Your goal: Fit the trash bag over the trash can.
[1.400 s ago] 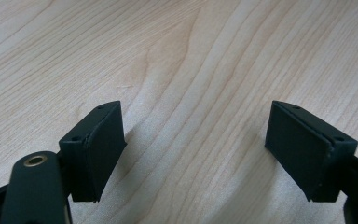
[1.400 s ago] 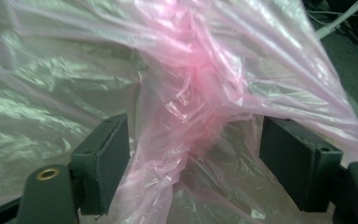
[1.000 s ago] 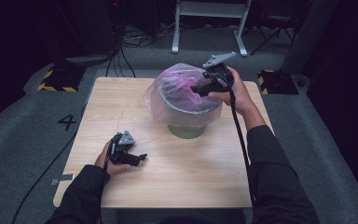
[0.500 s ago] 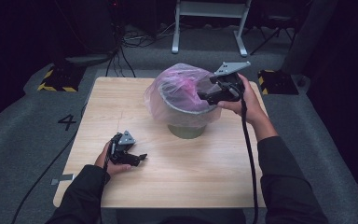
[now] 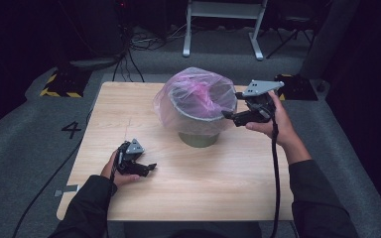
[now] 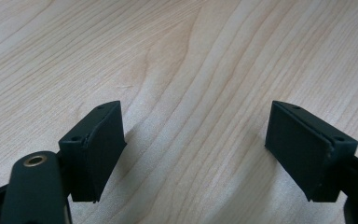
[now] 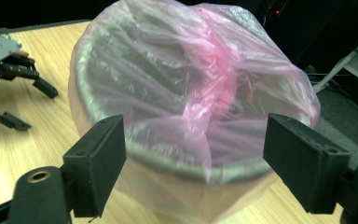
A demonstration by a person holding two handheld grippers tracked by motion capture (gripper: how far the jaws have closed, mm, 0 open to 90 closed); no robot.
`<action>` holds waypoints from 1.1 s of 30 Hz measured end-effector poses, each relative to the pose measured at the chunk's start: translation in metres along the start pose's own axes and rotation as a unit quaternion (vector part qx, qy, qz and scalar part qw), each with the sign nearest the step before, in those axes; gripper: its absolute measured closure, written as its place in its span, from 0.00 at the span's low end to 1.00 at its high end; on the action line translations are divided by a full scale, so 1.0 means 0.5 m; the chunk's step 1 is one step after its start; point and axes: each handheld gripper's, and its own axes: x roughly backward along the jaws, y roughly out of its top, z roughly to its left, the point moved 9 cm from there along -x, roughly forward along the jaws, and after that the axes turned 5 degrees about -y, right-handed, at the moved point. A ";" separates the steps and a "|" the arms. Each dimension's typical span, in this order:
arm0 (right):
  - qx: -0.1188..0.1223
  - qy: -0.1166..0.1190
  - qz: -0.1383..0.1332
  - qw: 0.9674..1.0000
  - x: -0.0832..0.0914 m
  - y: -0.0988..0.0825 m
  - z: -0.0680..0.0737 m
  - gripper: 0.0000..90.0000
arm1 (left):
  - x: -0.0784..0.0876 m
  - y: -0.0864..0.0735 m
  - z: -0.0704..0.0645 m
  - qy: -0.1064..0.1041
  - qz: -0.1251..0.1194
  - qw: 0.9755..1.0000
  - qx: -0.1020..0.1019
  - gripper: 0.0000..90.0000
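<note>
between the right jaws: the near rim of a grey bin [image 7: 168,158] is seen, draped in a pink plastic bag [image 7: 205,70]; the rim lies just ahead of the jaw tips and nothing is clamped.
right gripper [image 5: 232,117]: held by the right hand [image 5: 273,124] at the bin's side, level with the rim; its jaws are spread wide and grasp nothing. the tips are just beside the bag; whether they touch the film cannot be told.
bag: thin, see-through, pink; it is pulled over the bin's mouth and folded down round the outside. a bunched, deeper pink fold runs across the middle, straight ahead of the right gripper's jaws.
bin: upright on the wooden table [image 5: 218,188], directly in front of the right gripper and well apart from the left one.
left gripper [image 5: 149,168]: held low by the left hand [image 5: 115,168], close over the table top; its jaws are released, spread wide, with bare wood grain [image 6: 191,93] seen between and ahead of them.
left gripper as seen from the right one: it appears far off beyond the right gripper's left jaw [image 7: 9,79], past the bin's side.
cables: one trails down from the right gripper [image 5: 276,163] along the forearm.
sleeves: dark sleeves [image 5: 322,203] are worn on both forearms.
behind the bin, beyond both grippers: grey floor [image 5: 39,119] with a painted 4 [image 5: 72,130] is seen.
</note>
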 end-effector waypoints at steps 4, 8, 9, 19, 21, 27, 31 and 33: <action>0.011 -0.010 0.005 1.000 0.013 -0.023 0.007 0.24 | 0.000 0.000 0.000 0.000 0.000 1.000 -0.001 0.22; 0.016 -0.012 0.009 1.000 0.021 -0.045 0.014 0.24 | 0.000 0.000 0.000 -0.001 0.000 1.000 0.000 0.22; 0.018 -0.013 0.010 1.000 0.023 -0.050 0.016 0.23 | 0.000 0.000 0.000 -0.001 0.000 1.000 0.000 0.22; 0.032 -0.019 0.022 0.999 0.037 -0.101 0.033 0.23 | 0.000 0.000 0.000 0.000 0.000 1.000 0.000 0.22; 0.033 -0.022 0.023 0.999 0.039 -0.108 0.035 0.23 | 0.000 0.000 0.000 0.000 0.000 1.000 0.000 0.22; 0.051 -0.037 0.037 0.997 0.037 -0.140 0.044 0.23 | 0.000 0.000 0.000 0.000 0.000 1.000 0.000 0.22; 0.051 -0.037 0.041 0.997 0.036 -0.162 0.052 0.23 | 0.000 0.000 0.000 0.000 0.000 1.000 0.000 0.22; 0.052 -0.036 0.043 0.997 0.034 -0.174 0.056 0.23 | 0.000 0.000 0.000 0.000 0.000 1.000 0.000 0.22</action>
